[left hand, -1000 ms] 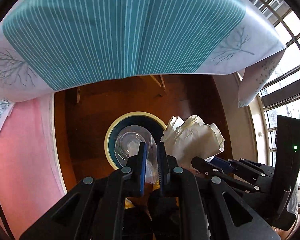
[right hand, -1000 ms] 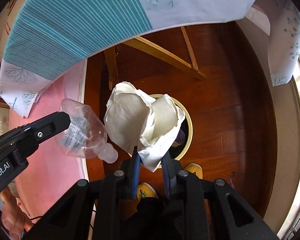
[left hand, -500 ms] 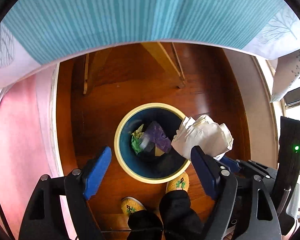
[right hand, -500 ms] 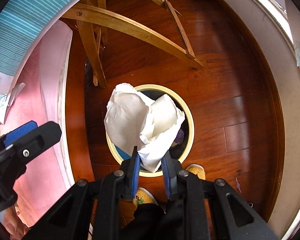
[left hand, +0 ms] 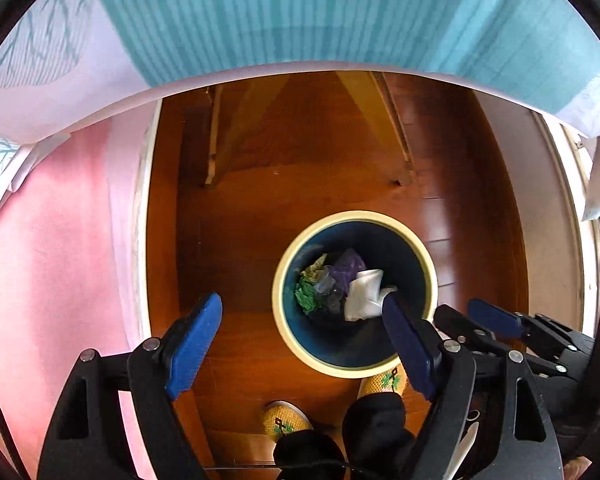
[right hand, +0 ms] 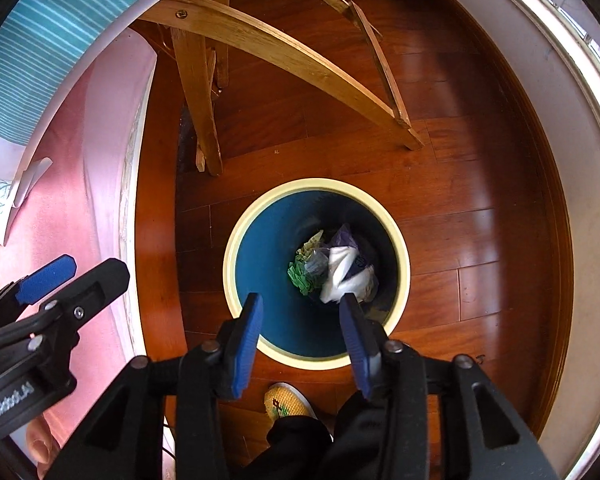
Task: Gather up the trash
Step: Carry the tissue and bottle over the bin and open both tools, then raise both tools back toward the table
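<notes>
A round bin with a cream rim (left hand: 354, 216) (right hand: 316, 184) and a dark blue inside stands on the wooden floor below both grippers. In it lie a crumpled white paper (left hand: 364, 296) (right hand: 342, 272), green scraps (left hand: 306, 292) (right hand: 298, 276), a purple wrapper (left hand: 346, 264) (right hand: 346, 236) and what looks like clear plastic. My left gripper (left hand: 300, 308) hangs wide open above the bin's left edge, with nothing between its blue pads. My right gripper (right hand: 301, 300) is over the bin, its jaws are opening, and nothing is between them.
Wooden table legs (right hand: 204, 92) stand just beyond the bin, under a teal striped tablecloth (left hand: 320, 12). A pink rug (left hand: 60, 260) lies to the left. A person's feet in yellow knitted slippers (left hand: 286, 420) (right hand: 286, 400) stand at the bin's near side. A pale wall base (right hand: 572, 200) runs along the right.
The left gripper opened and the clear bottle dropped into the bin. The right gripper then opened and the white paper fell in. Both grippers sank toward the bin.
</notes>
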A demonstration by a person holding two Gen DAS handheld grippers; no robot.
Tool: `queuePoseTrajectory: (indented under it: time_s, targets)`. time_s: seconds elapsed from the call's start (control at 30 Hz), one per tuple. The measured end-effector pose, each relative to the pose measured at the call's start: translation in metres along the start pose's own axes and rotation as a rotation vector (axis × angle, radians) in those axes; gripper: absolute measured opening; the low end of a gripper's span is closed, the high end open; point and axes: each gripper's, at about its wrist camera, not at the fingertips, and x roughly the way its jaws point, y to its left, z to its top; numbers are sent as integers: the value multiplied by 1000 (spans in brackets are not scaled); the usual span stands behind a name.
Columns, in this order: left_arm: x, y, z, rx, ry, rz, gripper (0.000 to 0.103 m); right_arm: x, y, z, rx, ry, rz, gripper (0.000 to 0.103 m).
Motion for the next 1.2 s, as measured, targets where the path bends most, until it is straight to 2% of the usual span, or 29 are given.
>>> queuePoseTrajectory:
  time_s: [0.37, 0.63, 0.9, 1.2]
  targets:
    - [-20, 12, 2, -13, 29, 5, 81, -21, 10, 0, 24, 23, -25, 41]
    - [-83, 25, 3, -10, 33, -20, 81, -78, 31, -9, 38, 3, -19, 41]
    - [-203, 43, 10, -3, -89, -55, 81, -171, 66, -18, 13, -64, -27, 41]
    - [-332, 56, 14, 65, -306, -59, 81, -283, 95, -18, -2, -237, -42, 41]
